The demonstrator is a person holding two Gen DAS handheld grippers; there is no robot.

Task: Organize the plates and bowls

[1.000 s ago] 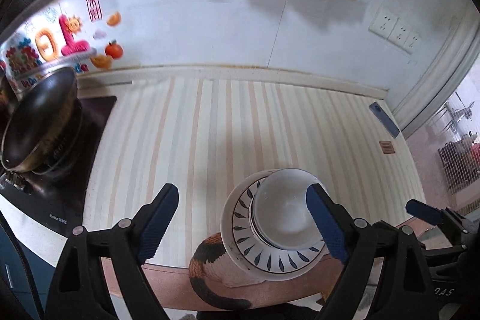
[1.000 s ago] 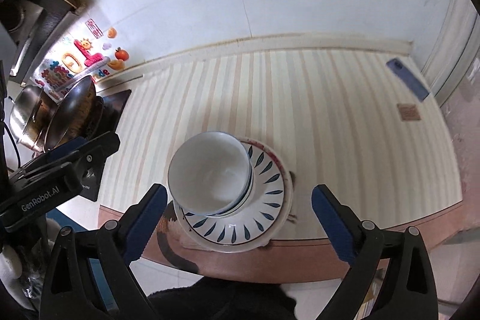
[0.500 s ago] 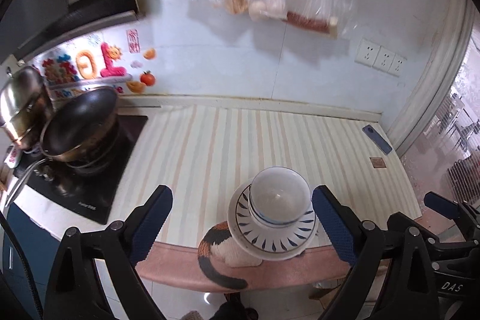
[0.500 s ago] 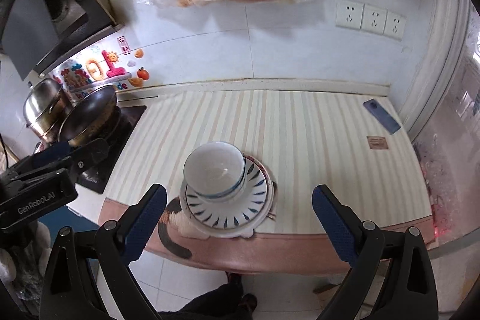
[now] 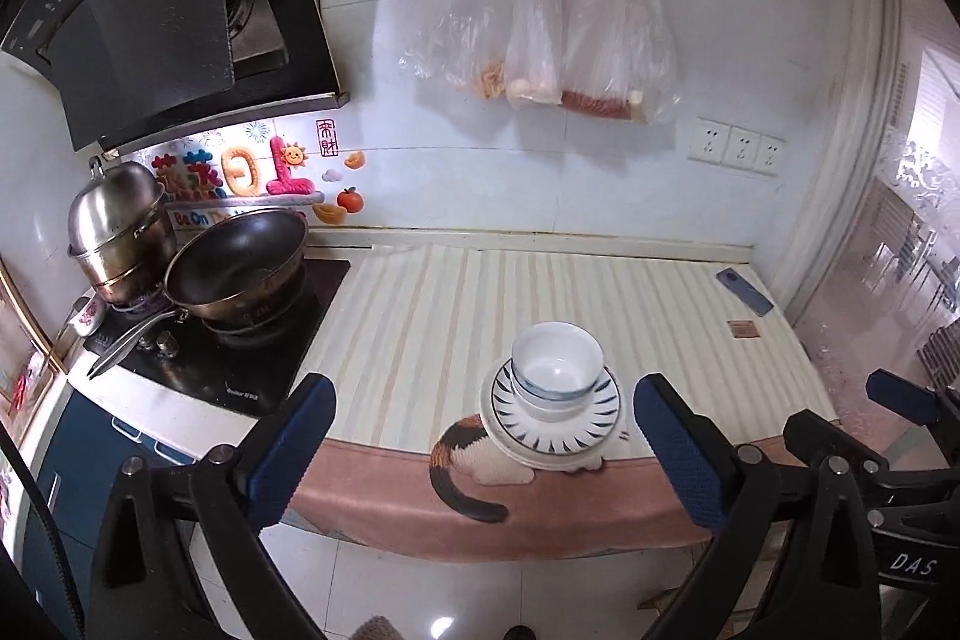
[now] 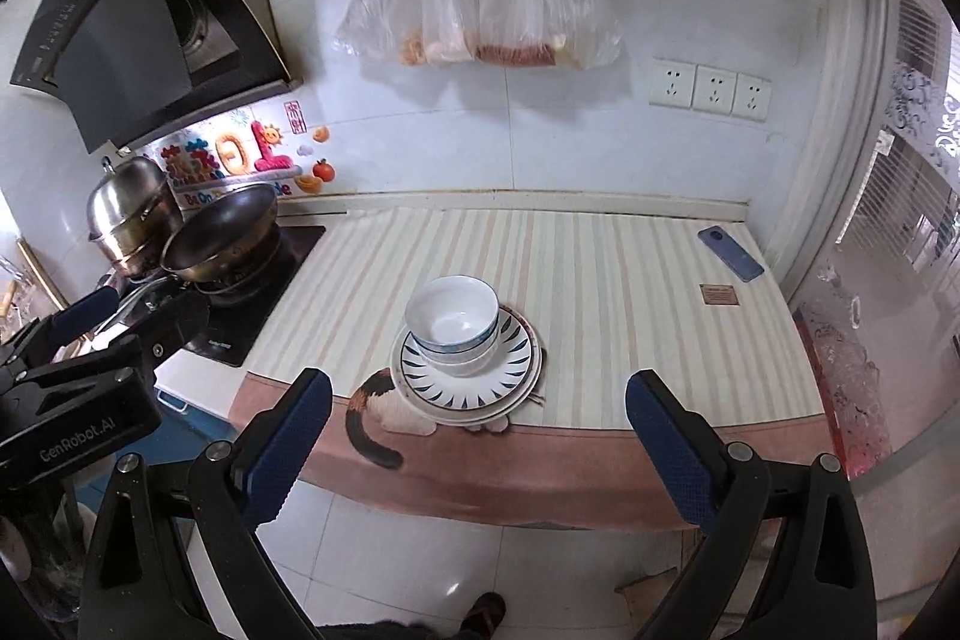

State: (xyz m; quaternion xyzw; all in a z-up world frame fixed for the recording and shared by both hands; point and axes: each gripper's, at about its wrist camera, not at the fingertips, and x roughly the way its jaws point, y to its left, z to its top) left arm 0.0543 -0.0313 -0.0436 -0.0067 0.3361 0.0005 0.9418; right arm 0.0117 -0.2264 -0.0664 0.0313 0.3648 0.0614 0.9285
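From the left wrist view, the left gripper [image 5: 480, 436] hangs in front of the counter edge with its two blue-padded fingers [image 5: 291, 445] spread wide and nothing between them. Beyond them, near the front edge of the striped cream counter covering [image 5: 480, 304], sits the stack of white bowls [image 5: 557, 361], nested one inside another and resting on the white plates with dark blue leaf marks around the rim [image 5: 555, 418]; the plates overlap a printed calico cat figure [image 5: 474, 466] at the covering's pink border. The stack is well apart from the fingers. To the left stands the black cooktop [image 5: 240, 334] with a dark round wok [image 5: 237, 262] and, behind it, a lidded stainless steel steamer pot [image 5: 120, 226]. Clear plastic bags [image 5: 558, 40] hang from a white wall rail, a blue phone [image 5: 744, 291] lies at the far right of the counter, and the other gripper's black body shows at the lower right edge. From the right wrist view, the right gripper [image 6: 480, 436] likewise has its blue-padded fingers [image 6: 666, 442] held far apart and empty, well short of the dishes. The bowls [image 6: 453, 325] sit slightly left of centre on the leaf-rimmed plates [image 6: 474, 379], again close to the counter's front edge over the cat print [image 6: 384, 409]. The wok [image 6: 219, 235] and steamer pot [image 6: 132, 214] stand on the cooktop [image 6: 252, 304] at left, a row of three white wall sockets [image 6: 711, 91] is at upper right, the phone [image 6: 729, 253] lies near the back right corner, and the left gripper's black body, marked GenRobot.AI, fills the left edge.
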